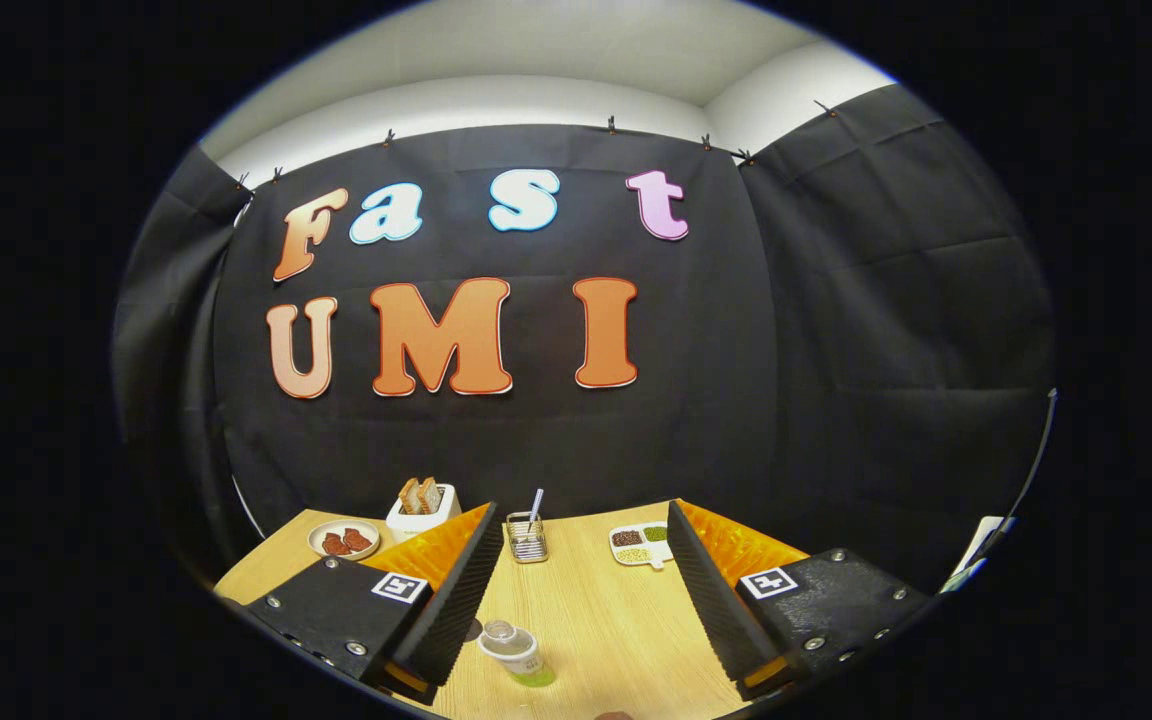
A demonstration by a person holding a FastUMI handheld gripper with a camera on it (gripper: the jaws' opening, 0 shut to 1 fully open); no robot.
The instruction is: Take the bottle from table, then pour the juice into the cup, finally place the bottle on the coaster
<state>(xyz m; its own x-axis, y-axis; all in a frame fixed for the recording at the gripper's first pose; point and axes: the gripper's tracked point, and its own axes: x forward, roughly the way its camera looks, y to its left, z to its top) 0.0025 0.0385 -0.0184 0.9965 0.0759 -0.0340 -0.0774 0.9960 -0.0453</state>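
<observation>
on the wooden table [626, 620], low down between the two fingers and close to the left one, stands a small bottle [516, 652]. it has a clear cap and a bit of green juice at the bottom. it stands up, a little tilted in the round view, and it does not touch either finger. the gripper [581, 520] is wide open and holds nothing; its fingers hang apart above the table.

beyond the fingertips, at the far side of the table near the black cloth wall, sits a small wire basket [527, 540] with a straw-like stick in it. to its right is a white tray [639, 545] with little heaps of beans in its parts. to the left is a white toaster [423, 510] with two slices of bread poking out, and beside that a round plate [343, 540] with some red-brown food on it.
</observation>
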